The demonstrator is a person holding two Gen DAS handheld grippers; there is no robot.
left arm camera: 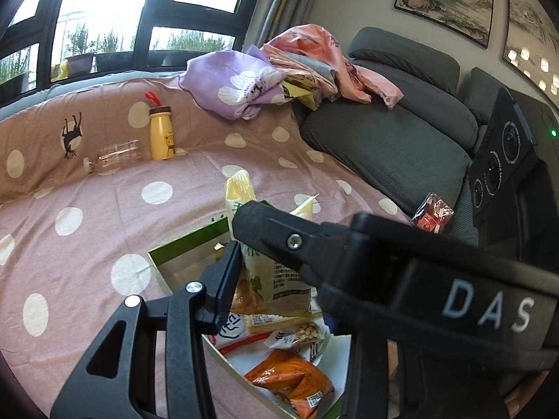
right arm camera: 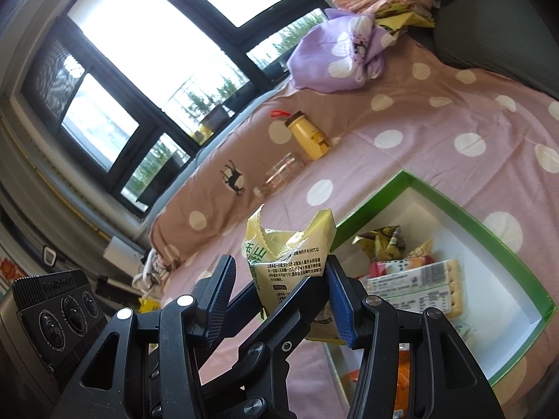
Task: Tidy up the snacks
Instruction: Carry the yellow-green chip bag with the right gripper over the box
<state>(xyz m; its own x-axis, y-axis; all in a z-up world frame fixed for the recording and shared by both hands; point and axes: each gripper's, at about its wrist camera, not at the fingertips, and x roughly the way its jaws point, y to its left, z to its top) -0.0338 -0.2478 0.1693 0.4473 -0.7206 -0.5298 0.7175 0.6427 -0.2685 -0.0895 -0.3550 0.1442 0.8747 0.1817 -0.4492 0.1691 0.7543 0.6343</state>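
Observation:
A pale yellow snack packet point(left arm camera: 265, 272) point(right arm camera: 290, 262) stands upright between both grippers, just above the near end of a green-rimmed white box point(left arm camera: 157, 265) point(right arm camera: 401, 178). My left gripper point(left arm camera: 279, 279) is shut on the packet; its left finger point(left arm camera: 223, 279) presses the packet's side, and its right finger is hidden behind the other gripper. My right gripper point(right arm camera: 279, 279) is shut on the same packet, with its blue pad point(right arm camera: 340, 300) against it. The box holds an orange packet point(left arm camera: 290, 384), a cracker pack point(right arm camera: 415, 286) and other snacks.
The box lies on a pink polka-dot sheet point(left arm camera: 104, 216). A yellow bottle point(left arm camera: 160, 132) and a clear bottle point(left arm camera: 115, 155) sit at the back. Piled cloth point(left arm camera: 244, 83) tops a grey sofa point(left arm camera: 384, 139), where a small red packet point(left arm camera: 433, 213) lies.

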